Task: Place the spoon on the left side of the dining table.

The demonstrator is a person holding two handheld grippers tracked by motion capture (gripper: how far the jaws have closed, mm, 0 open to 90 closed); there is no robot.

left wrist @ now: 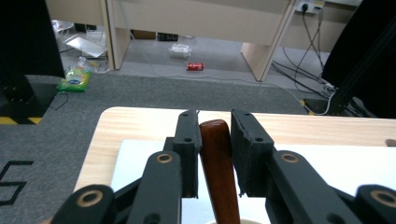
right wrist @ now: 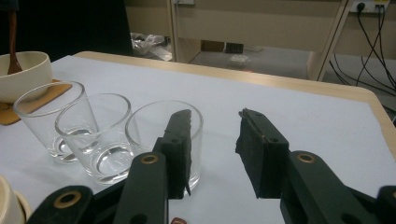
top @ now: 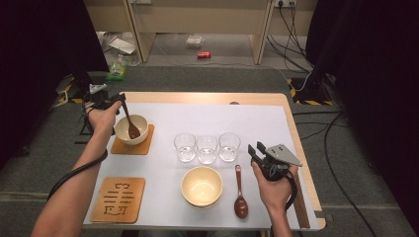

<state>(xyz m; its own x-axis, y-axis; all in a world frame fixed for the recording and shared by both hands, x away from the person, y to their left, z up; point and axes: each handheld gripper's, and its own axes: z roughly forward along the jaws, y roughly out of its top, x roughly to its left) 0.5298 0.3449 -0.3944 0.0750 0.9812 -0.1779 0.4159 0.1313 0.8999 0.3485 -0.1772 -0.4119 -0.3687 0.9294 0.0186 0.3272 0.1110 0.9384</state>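
- spoon: glossy dark wood
- glasses: clear, smooth
- bowl: matt cream
- coaster: pale wood
- jaw pads: matt black, rough-ish

High view: fixed above my side of the table, facing forward and down, far enough to take in the whole top. Left gripper view: rides on my left gripper, low and close, looking level across the far edge to the floor beyond. Right gripper view: rides on my right gripper, close, facing three glasses. Shared: glasses, bowl.
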